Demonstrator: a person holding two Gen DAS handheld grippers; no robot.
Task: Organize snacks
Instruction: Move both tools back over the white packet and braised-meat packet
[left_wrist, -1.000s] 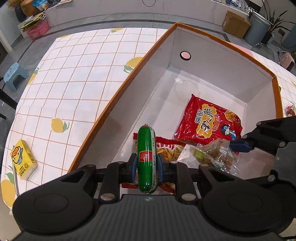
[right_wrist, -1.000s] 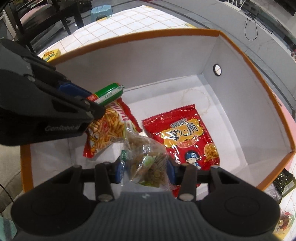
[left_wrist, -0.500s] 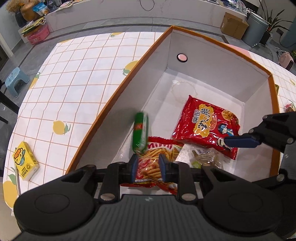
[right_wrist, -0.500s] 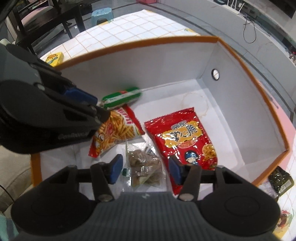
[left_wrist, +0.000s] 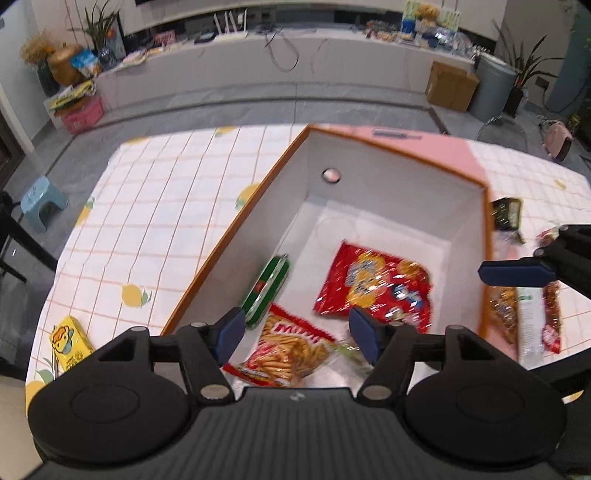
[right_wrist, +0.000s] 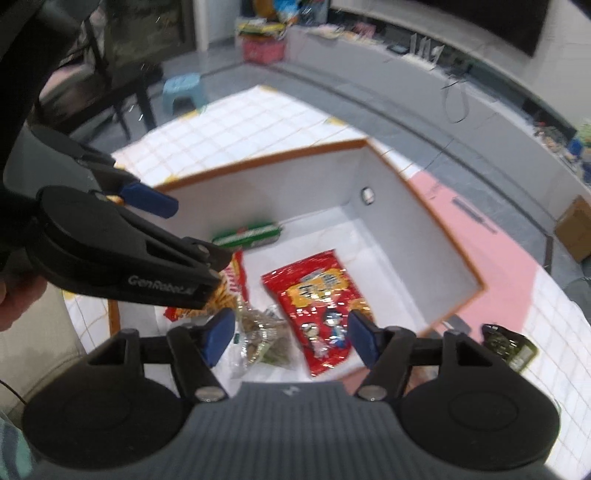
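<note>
two grippers hang empty above the box (left_wrist: 391, 184), jaws just spread wide. loose snacks (left_wrist: 524, 314) lie on the table past its right wall, long axes running away, nearest the right gripper (right_wrist: 291, 338); the left gripper (left_wrist: 297, 334) sits further off.

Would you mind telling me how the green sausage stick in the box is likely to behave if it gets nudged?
The green sausage stick is round and lies along the box wall, so it would probably roll. Its glossy casing looks slippery, and it seems fairly stiff, keeping straight unsupported.
</note>
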